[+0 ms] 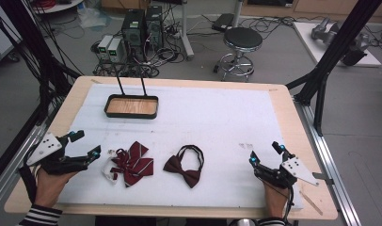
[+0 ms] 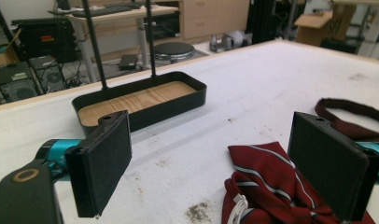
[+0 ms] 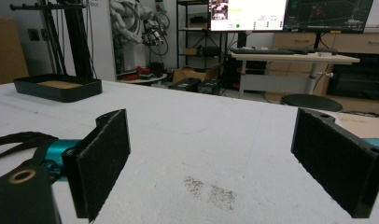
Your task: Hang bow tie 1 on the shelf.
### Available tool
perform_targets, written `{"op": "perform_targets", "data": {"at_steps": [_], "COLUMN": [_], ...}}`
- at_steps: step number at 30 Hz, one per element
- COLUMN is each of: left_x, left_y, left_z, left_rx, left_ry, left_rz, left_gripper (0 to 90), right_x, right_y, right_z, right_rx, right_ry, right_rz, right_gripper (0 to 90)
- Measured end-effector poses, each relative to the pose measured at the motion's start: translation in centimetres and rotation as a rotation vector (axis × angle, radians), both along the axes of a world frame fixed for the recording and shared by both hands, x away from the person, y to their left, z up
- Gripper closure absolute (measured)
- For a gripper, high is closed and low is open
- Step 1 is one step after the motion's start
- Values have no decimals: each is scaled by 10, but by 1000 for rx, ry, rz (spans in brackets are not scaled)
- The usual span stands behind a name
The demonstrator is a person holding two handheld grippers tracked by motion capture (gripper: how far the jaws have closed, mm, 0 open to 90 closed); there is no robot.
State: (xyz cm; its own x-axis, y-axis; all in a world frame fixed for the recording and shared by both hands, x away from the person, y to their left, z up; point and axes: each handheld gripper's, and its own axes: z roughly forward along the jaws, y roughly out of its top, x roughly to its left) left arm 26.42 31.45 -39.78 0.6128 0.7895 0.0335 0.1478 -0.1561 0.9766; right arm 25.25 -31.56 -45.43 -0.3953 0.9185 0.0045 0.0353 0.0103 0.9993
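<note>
We hold our left gripper, jaws spread, just beside the striped bow tie, not touching.

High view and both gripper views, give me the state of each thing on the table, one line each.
Left gripper: open, holding nothing, beside the striped bow.
Right gripper: open, holding nothing.
Striped bow: lying flat, untouched.
Plain bow tie: lying flat, strap looped behind it.
Tray: upright, nothing in it.
</note>
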Motion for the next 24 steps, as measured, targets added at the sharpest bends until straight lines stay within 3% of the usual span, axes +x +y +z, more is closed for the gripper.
{"op": "perform_targets", "data": {"at_steps": [5, 14, 19, 24], "left_x": [1, -1, -1, 2], "left_y": [-7, -27, -41, -55], "left_z": [7, 24, 31, 33], "left_rx": [29, 169, 220, 256], "left_ry": [28, 117, 127, 167], "left_rz": [-32, -104, -158, -189], "left_gripper": [142, 145, 145, 147], "right_x": [0, 0, 0, 0], "right_y": [0, 0, 0, 0], "right_z": [0, 0, 0, 0], "right_rx": [1, 1, 4, 2], "right_ry": [1, 3, 4, 3], "right_rz": [0, 2, 2, 2], "right_gripper": [109, 109, 110, 109]}}
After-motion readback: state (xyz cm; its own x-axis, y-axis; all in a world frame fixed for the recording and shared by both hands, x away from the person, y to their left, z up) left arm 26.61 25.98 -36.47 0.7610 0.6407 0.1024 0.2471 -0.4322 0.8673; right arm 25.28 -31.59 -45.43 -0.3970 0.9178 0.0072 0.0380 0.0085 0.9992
